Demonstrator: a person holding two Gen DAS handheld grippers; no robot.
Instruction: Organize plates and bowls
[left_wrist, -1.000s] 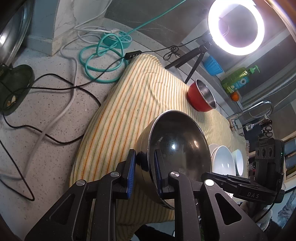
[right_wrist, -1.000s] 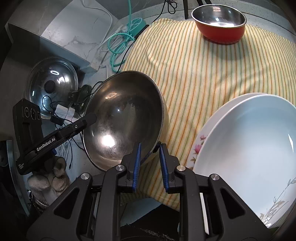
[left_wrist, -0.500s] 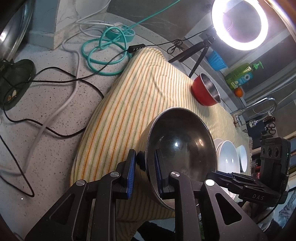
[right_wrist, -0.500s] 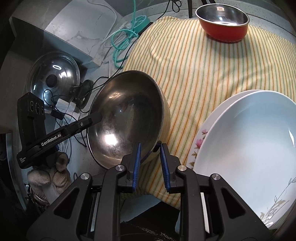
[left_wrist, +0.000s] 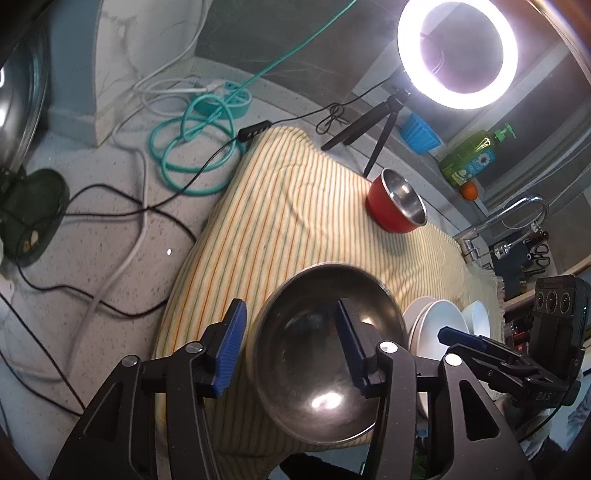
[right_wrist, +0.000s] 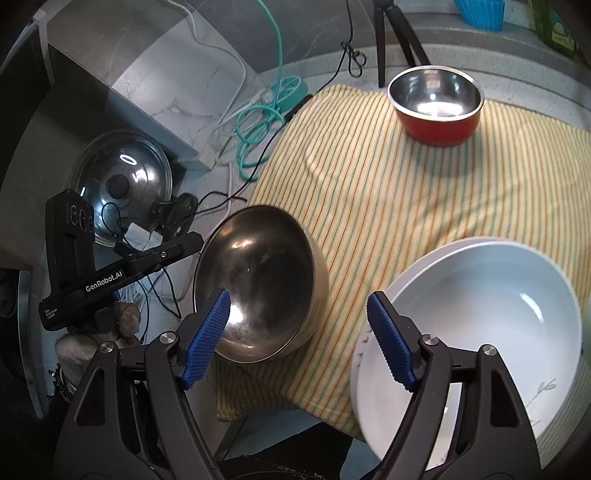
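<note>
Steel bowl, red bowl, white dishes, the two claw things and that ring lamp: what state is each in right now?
Steel bowl: tipped on its side on the striped cloth, released.
Red bowl: upright, empty.
White dishes: stacked, top one empty.
Left gripper: open, straddling the steel bowl's rim.
Right gripper: open, holding nothing.
Ring lamp: lit.

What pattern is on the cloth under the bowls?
Yellow cloth with thin orange and green stripes, clearest in the right wrist view.
</note>
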